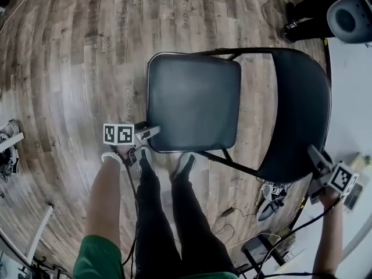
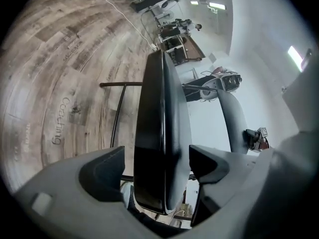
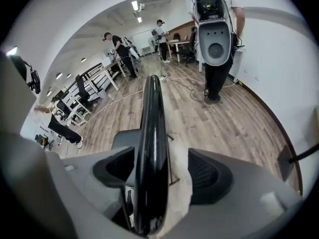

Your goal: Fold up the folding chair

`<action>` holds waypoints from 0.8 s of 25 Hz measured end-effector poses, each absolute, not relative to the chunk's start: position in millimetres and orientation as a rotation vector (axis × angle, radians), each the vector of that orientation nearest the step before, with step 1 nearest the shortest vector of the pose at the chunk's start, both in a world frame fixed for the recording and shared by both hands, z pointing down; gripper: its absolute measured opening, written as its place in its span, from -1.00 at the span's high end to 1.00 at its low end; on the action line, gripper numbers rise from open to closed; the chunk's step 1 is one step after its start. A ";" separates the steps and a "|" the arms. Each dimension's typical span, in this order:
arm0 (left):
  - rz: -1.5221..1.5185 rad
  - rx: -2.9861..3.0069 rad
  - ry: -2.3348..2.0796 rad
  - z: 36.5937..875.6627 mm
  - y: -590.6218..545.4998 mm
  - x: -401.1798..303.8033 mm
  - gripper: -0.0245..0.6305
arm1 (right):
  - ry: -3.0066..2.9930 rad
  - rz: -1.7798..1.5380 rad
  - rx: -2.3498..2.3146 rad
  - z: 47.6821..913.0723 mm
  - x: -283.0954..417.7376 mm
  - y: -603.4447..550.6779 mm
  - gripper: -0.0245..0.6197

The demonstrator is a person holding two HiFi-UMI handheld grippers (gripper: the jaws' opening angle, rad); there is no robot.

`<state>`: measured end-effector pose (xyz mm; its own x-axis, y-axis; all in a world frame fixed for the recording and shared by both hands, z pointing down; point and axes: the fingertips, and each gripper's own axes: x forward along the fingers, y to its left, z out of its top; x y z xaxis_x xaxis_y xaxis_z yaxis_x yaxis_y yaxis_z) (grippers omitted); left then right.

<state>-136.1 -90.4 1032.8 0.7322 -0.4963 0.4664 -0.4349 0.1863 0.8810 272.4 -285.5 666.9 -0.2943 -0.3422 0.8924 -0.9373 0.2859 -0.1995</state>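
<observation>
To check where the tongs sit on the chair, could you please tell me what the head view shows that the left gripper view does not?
Only the head view shows the person's legs and the whole top of the seat. Only the left gripper view shows the left tongs open around the seat's edge. Both show seat, backrest and wooden floor.

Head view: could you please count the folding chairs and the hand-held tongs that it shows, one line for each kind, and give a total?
folding chair: 1
tongs: 2, the left tongs and the right tongs
total: 3
</observation>
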 end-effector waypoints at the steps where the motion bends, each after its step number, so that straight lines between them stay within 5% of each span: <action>1: -0.051 1.429 -0.798 1035.1 -89.1 -130.2 -0.27 | -1.806 1.026 1.152 671.3 270.6 -283.6 -0.10; 6: -0.037 1.416 -0.768 1041.8 -90.0 -114.4 -0.26 | -1.878 1.113 1.052 685.4 254.6 -278.8 -0.08; 10: -0.040 1.390 -0.815 1043.4 -92.0 -113.9 -0.22 | -1.922 1.115 0.970 687.4 248.2 -275.4 0.58; 20: -0.068 1.348 -0.838 1016.3 -92.4 -106.4 -0.16 | -1.970 1.191 0.915 670.7 234.0 -277.0 0.73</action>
<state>-106.4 -92.4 1016.3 0.7150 -0.4981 0.4905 -0.4130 0.2651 0.8713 234.0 -277.0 670.7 -0.5434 -0.2283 0.8078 -0.8214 0.3434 -0.4555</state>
